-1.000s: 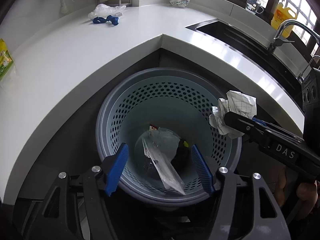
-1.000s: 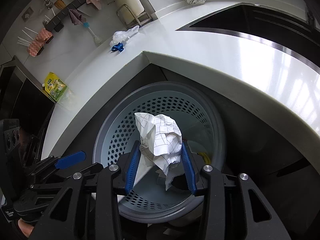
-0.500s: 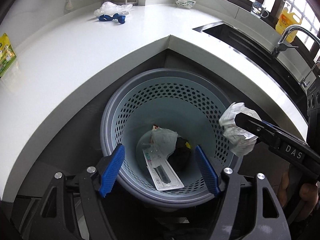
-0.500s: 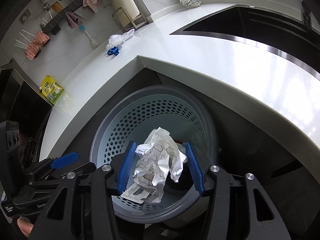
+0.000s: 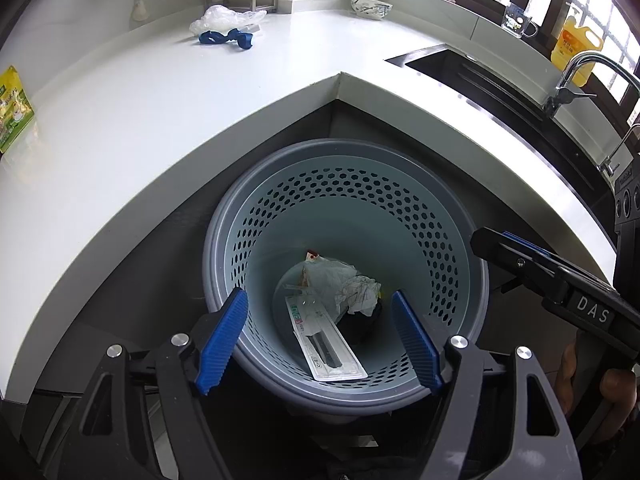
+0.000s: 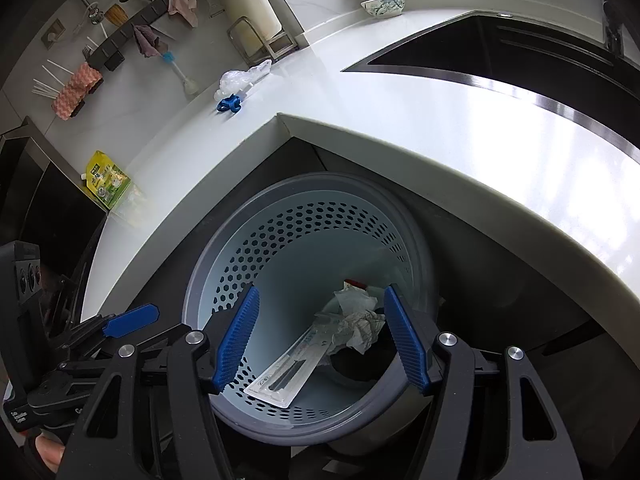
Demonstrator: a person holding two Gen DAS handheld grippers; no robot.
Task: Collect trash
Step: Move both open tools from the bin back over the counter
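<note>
A grey perforated trash basket point(image 5: 224, 236) point(image 6: 200, 276) stands on the floor in the counter's inner corner. At its bottom lies a crumpled checked paper point(image 5: 360, 296) point(image 6: 362, 328) beside a flat clear package point(image 5: 328, 340) point(image 6: 288, 368) and a dark item. Both grippers hover over the basket's near rim. My left gripper point(image 5: 320, 336) stands open and empty. The jaws of my right gripper point(image 6: 324, 340) are opening with nothing between them; the paper lies far below. On the counter rest a clear plastic bag point(image 5: 224, 18) point(image 6: 242, 76) with a blue piece point(image 5: 226, 38) point(image 6: 229, 103).
The white L-shaped counter point(image 5: 140, 120) wraps around the basket. A yellow-green packet point(image 5: 12, 112) point(image 6: 107, 182) lies at its left end, a bowl point(image 5: 371, 6) point(image 6: 384, 5) at the back, and a dark sink point(image 5: 500, 84) with a tap point(image 5: 576, 76) to the right.
The right gripper's jaws spread and the crumpled checked paper dropped out of them to the bottom of the basket. The left gripper opened slightly.
</note>
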